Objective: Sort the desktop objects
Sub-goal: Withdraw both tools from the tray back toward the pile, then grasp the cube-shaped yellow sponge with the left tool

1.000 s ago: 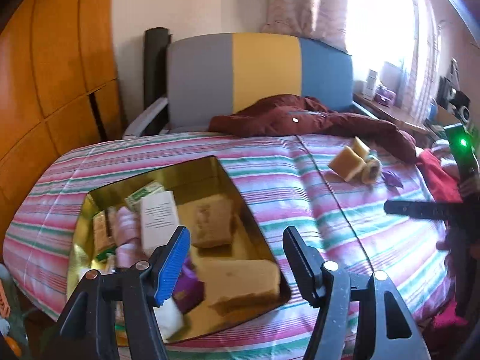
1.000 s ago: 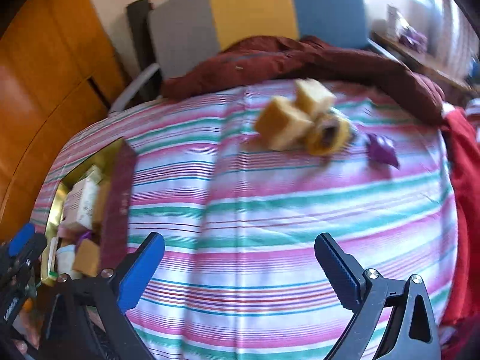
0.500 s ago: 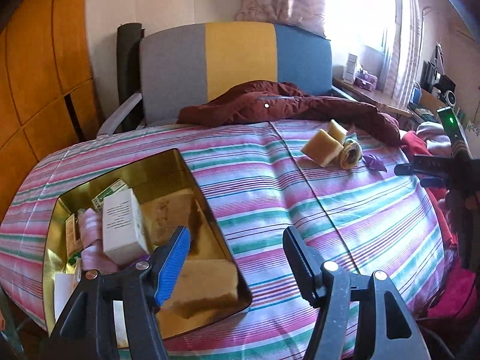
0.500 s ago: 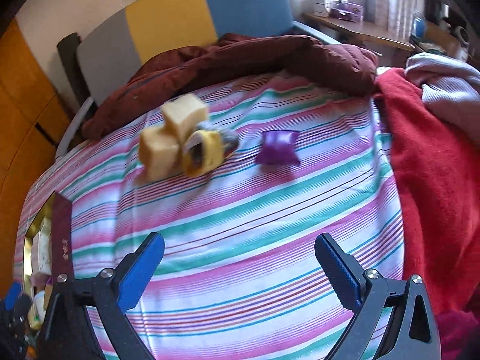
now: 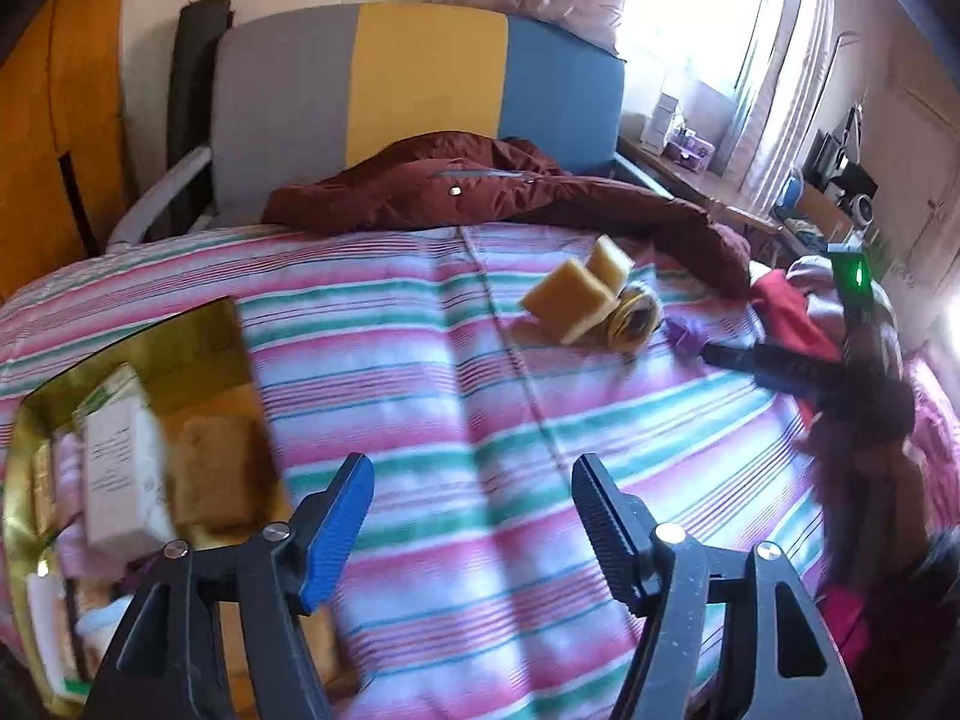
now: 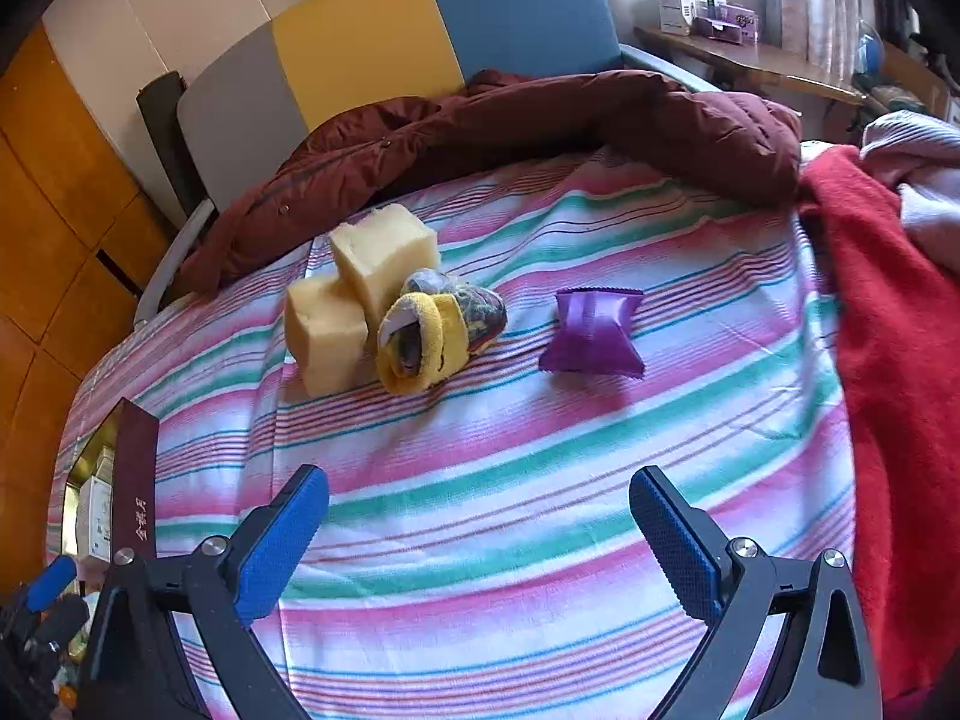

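Approach step: both the left hand-held gripper (image 5: 471, 507) and the right hand-held gripper (image 6: 480, 519) are released and empty, the left jaws just having widened; next, judged: close the right one on the purple packet (image 6: 591, 333)

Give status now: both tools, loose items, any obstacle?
Both tools open, empty. Sponges, sock, purple packet still outside box. Path clear.
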The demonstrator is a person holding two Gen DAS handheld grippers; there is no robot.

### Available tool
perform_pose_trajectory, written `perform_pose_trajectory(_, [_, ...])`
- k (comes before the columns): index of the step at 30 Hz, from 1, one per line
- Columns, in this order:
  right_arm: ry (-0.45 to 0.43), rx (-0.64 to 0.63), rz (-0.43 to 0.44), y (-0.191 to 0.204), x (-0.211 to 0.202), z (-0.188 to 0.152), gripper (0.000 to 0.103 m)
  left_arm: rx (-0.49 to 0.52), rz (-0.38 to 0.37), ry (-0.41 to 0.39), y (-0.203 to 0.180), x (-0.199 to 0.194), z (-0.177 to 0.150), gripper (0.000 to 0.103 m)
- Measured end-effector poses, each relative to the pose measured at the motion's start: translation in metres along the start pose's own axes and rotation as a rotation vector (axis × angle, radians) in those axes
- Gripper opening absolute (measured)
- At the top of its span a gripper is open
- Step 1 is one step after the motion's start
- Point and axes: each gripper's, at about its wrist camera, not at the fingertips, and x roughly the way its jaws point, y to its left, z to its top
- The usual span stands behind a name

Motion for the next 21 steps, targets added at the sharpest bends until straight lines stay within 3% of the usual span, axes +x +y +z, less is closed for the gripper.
perform_pose_trajectory(4, [-0.011, -0.007, 0.053, -0.002, 0.006, -0.002, 0.101, 0.04, 0.001, -0.017, -0.017, 0.018, 0.022, 0.074])
perform_pose_trajectory(10, [0.033, 0.026, 0.093, -0.011, 0.017, -0.005, 0.101, 0.237, -0.013, 0.005, -0.059, 0.059, 0.047, 0.079])
perform_pose_trajectory(18, [0.038, 0.091, 0.111, -0.022, 0.013, 0.0, 0.101, 0.272, -0.074, 0.087, -0.073, 0.12, 0.084, 0.085])
perform_pose_trajectory(21, [0.027, 0.099, 0.099, -0.027, 0.01, 0.003, 0.101, 0.288, -0.094, 0.076, -0.077, 0.137, 0.094, 0.09])
